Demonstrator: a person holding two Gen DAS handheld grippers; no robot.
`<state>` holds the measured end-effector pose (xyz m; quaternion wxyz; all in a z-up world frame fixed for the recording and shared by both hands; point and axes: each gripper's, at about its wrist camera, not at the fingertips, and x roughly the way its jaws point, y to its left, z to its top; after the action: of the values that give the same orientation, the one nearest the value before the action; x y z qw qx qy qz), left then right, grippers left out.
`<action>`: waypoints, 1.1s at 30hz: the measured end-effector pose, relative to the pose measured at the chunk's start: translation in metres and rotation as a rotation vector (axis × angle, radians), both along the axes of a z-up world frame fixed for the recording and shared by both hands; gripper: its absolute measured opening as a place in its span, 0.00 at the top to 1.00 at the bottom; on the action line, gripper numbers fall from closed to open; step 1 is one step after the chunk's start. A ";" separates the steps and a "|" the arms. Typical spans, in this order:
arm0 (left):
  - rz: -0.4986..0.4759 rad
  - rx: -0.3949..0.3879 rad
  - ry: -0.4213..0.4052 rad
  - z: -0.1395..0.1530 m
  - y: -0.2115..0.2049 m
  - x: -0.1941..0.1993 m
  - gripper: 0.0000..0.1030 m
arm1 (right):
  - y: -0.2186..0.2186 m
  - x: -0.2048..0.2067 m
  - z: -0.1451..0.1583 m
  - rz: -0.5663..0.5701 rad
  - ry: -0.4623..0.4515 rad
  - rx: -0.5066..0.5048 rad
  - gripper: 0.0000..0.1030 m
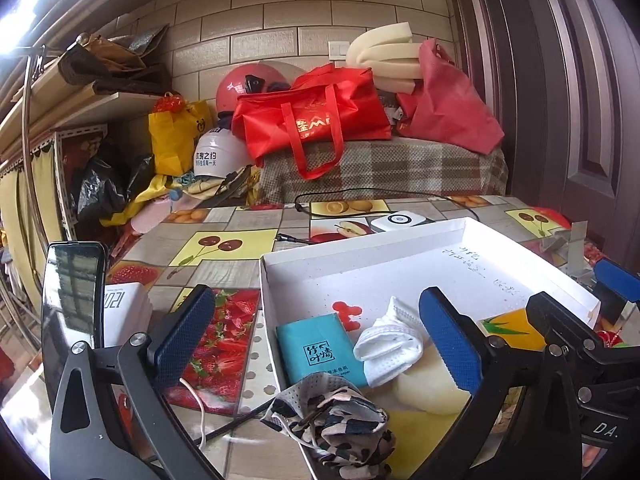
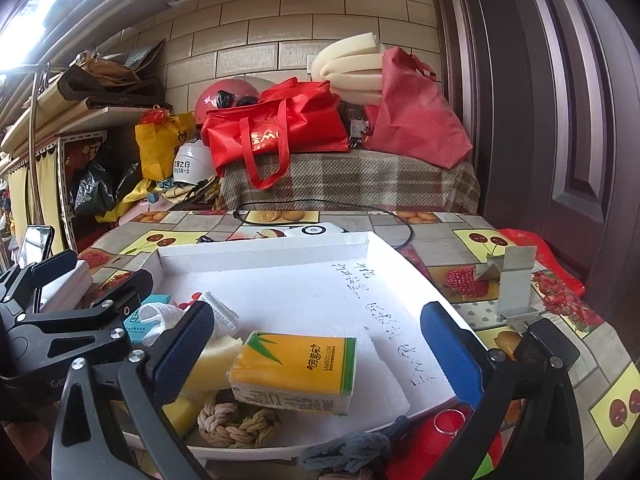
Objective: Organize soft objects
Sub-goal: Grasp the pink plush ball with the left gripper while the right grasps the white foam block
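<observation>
Nearest, just below the right gripper [image 2: 318, 320]: grey knitted cloth [image 2: 352, 448], outside the white tray [image 2: 264, 248], right at its near rim, beside a red thing [image 2: 416, 450] with a key ring on it. Lying crosswise, long axis left to right, a little right of the midline between the pads. Jaws spread wide, nothing between them. Probably the next pick: calls for a dip down and back toward the holder, then a lift forward over the rim. Right hand clearly the nearer one for it; not visible from the left wrist at all.

Next, under the left gripper [image 1: 316, 308], likewise wide and empty: patterned face mask [image 1: 332, 420], draped over that same near rim, partly in, partly out, ear loops trailing. Likely only a short push forward needed.

Further in, already inside the tray: rope knot [image 2: 236, 420], yellow tissue pack [image 2: 296, 368], pale sponge [image 1: 428, 392], white sock [image 1: 390, 340], teal tissue pack [image 1: 316, 350]. Beyond those, bare tray floor with handwriting, plenty of room for setting down.
</observation>
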<state>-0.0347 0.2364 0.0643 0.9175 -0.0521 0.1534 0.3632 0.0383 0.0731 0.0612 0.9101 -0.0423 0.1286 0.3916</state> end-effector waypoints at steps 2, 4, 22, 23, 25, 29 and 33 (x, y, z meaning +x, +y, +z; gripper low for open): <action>-0.001 0.009 -0.034 0.001 -0.001 -0.007 0.00 | -0.002 -0.006 0.001 -0.004 -0.030 0.011 0.00; -0.002 0.007 -0.075 0.003 -0.001 -0.014 0.00 | -0.005 -0.012 0.002 -0.013 -0.058 0.018 0.00; -0.220 0.007 -0.029 -0.001 -0.059 -0.076 0.00 | -0.109 -0.018 -0.011 0.005 0.027 -0.015 0.00; -0.246 0.000 -0.015 -0.002 -0.062 -0.076 0.00 | -0.112 -0.017 -0.013 0.024 0.045 -0.035 0.00; -0.312 -0.017 0.029 -0.004 -0.070 -0.074 0.00 | -0.114 -0.015 -0.018 0.091 0.098 -0.089 0.00; -0.481 -0.072 0.180 -0.016 -0.091 -0.053 0.00 | -0.107 -0.009 -0.034 0.221 0.215 -0.198 0.00; -0.562 -0.102 0.297 -0.027 -0.110 -0.033 0.00 | -0.089 -0.006 -0.049 0.310 0.299 -0.292 0.00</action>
<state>-0.0678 0.1260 0.0370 0.9457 0.0001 0.3119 0.0910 0.0324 -0.0155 0.0126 0.7944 -0.1340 0.3090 0.5055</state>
